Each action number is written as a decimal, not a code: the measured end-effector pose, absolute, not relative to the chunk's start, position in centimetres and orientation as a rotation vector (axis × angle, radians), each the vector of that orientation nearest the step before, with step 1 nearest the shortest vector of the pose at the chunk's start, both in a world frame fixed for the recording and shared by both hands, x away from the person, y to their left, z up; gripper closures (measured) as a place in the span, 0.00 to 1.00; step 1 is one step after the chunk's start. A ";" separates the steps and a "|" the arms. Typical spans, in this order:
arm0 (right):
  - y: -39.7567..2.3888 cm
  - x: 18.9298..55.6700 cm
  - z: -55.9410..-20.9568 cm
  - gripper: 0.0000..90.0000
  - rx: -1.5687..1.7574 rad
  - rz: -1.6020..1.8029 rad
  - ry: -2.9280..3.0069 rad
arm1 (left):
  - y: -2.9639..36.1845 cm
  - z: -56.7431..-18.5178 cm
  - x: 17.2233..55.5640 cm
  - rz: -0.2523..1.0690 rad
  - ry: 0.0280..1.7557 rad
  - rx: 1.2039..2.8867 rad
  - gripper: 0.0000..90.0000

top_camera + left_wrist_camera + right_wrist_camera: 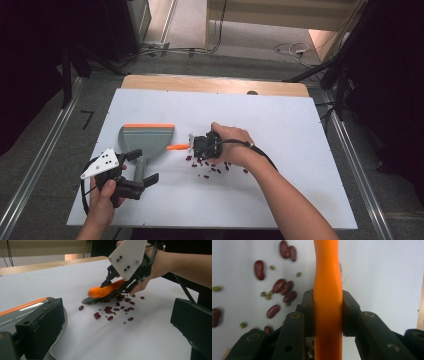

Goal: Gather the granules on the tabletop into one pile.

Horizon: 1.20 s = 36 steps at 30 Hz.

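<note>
A grey dustpan (145, 137) with an orange lip lies on the white tabletop (290, 135), its handle pointing at the person. My left gripper (144, 166) is open, one jaw on each side of that handle; in the left gripper view the dustpan (25, 308) is beside the left jaw. My right gripper (196, 146) is shut on the orange handle of a small brush (177, 147). The brush (105, 289) is tilted with its bristle end down at the edge of several scattered red beans (112, 311) and tiny green ones. The brush handle (327, 277) runs straight up between my right gripper's jaws (328, 307); the beans (279, 286) lie to its left.
The beans (210, 167) are spread just right of the dustpan mouth, under the right hand. A wooden strip (210, 83) borders the table's far side. Metal rails run along both sides, and cables lie on the floor beyond.
</note>
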State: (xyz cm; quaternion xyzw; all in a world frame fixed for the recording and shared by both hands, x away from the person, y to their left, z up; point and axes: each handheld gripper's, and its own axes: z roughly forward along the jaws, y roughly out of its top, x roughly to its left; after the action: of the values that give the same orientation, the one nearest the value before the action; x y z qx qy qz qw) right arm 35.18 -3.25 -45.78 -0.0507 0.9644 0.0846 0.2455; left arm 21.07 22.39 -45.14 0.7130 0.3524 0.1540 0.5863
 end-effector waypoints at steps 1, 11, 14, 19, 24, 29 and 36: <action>-3.3 35.0 -45.8 0.76 -0.145 0.226 2.635 | 22.5 -45.1 21.1 0.362 0.822 1.662 0.00; -3.0 35.6 -43.8 0.77 -0.184 0.363 2.504 | 23.7 -45.0 21.1 0.379 0.852 1.632 0.00; -1.8 35.3 -44.3 0.77 -0.196 0.321 2.493 | 24.5 -44.9 21.0 0.388 0.870 1.613 0.00; -0.6 35.1 -45.5 0.76 -0.305 0.312 2.462 | 25.0 -45.0 21.0 0.393 0.883 1.594 0.00; -0.6 33.9 -46.4 0.76 -0.421 0.265 2.458 | 24.7 -45.1 21.1 0.385 0.878 1.604 0.00; -1.9 33.3 -46.3 0.76 -0.436 0.272 2.496 | 24.3 -45.2 21.1 0.379 0.873 1.615 0.00; -3.2 32.8 -45.9 0.76 -0.446 0.287 2.526 | 24.0 -45.2 21.2 0.377 0.871 1.627 0.00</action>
State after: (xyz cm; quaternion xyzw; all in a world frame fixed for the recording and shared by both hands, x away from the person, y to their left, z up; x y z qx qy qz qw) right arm 32.85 -3.16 -45.93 -0.1659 0.9405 0.1067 0.2766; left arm 21.16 23.95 -45.25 0.6986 0.3738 0.1619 0.5882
